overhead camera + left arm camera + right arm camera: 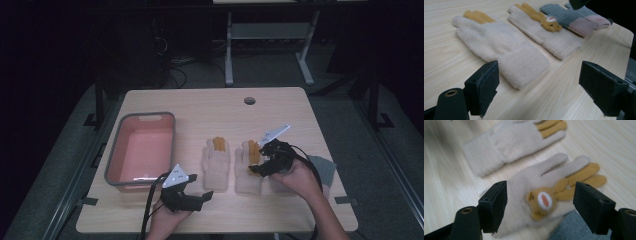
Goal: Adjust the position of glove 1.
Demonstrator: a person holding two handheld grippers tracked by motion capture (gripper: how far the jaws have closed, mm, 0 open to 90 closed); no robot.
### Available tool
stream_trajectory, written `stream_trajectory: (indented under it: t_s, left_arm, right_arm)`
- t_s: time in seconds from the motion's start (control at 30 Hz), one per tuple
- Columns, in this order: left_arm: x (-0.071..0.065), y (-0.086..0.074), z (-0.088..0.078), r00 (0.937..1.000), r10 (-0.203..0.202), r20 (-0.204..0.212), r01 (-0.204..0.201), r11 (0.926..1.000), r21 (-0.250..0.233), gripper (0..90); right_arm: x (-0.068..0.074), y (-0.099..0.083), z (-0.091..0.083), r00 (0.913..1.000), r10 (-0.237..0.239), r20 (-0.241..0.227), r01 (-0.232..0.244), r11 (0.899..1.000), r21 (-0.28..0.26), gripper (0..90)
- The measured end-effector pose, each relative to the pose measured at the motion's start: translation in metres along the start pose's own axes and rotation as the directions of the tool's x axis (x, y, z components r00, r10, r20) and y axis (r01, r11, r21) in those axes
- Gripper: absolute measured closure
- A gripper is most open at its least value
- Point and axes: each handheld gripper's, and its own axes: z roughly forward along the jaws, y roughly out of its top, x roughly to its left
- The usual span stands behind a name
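The right gripper (256, 162) hangs with its jaws spread and gripping nothing, poised straight over the bear-patch glove (541, 195); in the right gripper view the pads stand to either side of the glove's palm, above it and not pressing. From that gripper the glove's long axis runs from its cuff at about 7 o'clock to its tan fingertips at about 2 o'clock, so the jaws straddle it across its width. In the high view this glove lies on the wooden table (280, 107) with its fingers at 12 o'clock. The plain cream glove (216, 165) lies parallel just at 9 o'clock of it, a grey glove (322, 167) at 3 o'clock. The left gripper (195, 197), also released, waits at 7 o'clock of the plain glove's cuff, so the right hand is judged nearer. The pink basin (141, 150) sits farther at 9 o'clock.
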Motion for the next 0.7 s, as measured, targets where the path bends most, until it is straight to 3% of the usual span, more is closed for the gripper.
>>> stream_trajectory:
  t_s: [0.23,0.27,0.5,0.57,0.7]
  left_arm:
    - [0.0,0.0,0.0,1.0,-0.001,-0.002,0.001,1.0,-0.005,16.6]
    - [-0.001,0.0,0.0,1.0,0.001,-0.002,-0.001,1.0,-0.002,16.6]
    - [-0.002,0.0,0.002,1.0,-0.007,-0.001,0.007,1.0,-0.006,16.6]
    - [-0.002,-0.001,0.001,1.0,-0.005,0.001,0.005,1.0,-0.006,16.6]
    - [-0.002,0.0,0.001,1.0,0.0,0.001,0.0,1.0,-0.009,16.6]
  right_arm:
    - [-0.005,0.002,0.018,0.9997,-0.013,-0.022,0.015,0.997,0.076,32.3]
    - [-0.007,0.003,0.027,0.9995,-0.022,-0.022,0.024,0.994,0.111,33.2]
    - [-0.011,0.003,0.048,0.9996,-0.021,-0.021,0.025,0.98,0.196,36.0]
    - [-0.011,0.002,0.057,0.9996,-0.027,-0.012,0.029,0.97,0.242,39.3]
    - [-0.009,0.002,0.061,0.9982,-0.059,0.012,0.054,0.962,0.267,48.1]
